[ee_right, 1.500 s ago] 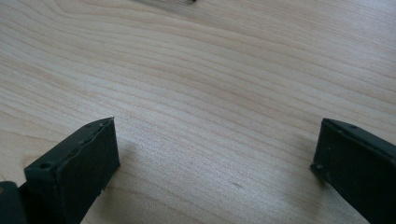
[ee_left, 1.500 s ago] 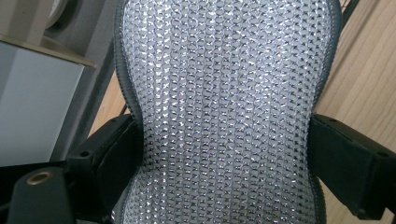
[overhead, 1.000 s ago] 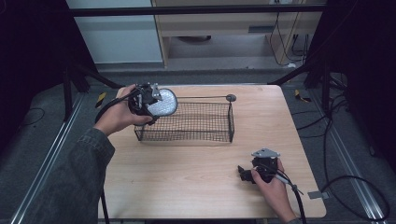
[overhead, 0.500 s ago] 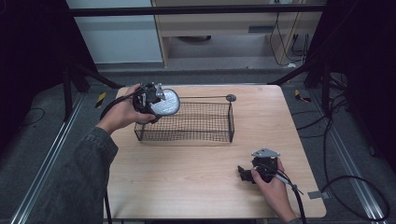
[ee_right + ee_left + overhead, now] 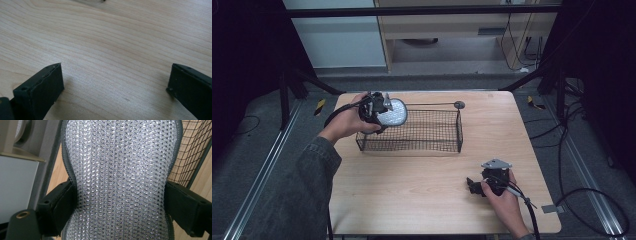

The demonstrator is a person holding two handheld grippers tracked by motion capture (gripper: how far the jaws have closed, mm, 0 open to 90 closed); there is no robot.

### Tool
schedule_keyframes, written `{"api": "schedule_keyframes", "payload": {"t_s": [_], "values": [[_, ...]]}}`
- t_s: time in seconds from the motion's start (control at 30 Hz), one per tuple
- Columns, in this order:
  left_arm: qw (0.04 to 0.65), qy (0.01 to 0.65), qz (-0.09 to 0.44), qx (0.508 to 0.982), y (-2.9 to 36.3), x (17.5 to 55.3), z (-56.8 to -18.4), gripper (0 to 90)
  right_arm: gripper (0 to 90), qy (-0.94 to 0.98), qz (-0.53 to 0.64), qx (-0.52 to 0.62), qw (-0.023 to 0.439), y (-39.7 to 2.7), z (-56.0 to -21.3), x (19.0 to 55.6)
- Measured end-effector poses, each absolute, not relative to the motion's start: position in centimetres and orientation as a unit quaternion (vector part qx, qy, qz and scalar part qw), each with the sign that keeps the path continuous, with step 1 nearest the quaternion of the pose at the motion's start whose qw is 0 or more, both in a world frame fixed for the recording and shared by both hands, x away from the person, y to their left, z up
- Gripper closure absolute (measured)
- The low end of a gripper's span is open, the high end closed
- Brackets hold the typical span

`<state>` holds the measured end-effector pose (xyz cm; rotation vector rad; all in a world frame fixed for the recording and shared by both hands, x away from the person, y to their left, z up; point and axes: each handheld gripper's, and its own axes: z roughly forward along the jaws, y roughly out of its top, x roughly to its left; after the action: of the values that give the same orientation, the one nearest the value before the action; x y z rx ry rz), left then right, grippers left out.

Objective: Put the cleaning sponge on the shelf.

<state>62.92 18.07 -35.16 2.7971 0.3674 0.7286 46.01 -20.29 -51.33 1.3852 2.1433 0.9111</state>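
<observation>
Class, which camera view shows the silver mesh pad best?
The left gripper view: the silver mesh pad appears close up, weave clear, clamped between the jaws. The high view shows it small, at the wire basket's left end.

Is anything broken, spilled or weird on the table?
Nothing looks broken or spilled. The left gripper holds a shiny silver scrubbing pad over the left end of the wire basket, which stands upright and straight on the table. The right gripper rests open near the table's front edge, holding nothing.
</observation>
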Motion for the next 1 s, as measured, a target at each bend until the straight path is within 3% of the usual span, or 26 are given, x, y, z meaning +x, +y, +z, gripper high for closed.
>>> {"api": "schedule_keyframes", "payload": {"t_s": [1.0], "values": [[0.116,0.135,0.22,0.959,17.9,64.8,-37.8,10.7,0.4,0.772,0.329,0.501,0.214,-20.3,-51.3,46.0]]}}
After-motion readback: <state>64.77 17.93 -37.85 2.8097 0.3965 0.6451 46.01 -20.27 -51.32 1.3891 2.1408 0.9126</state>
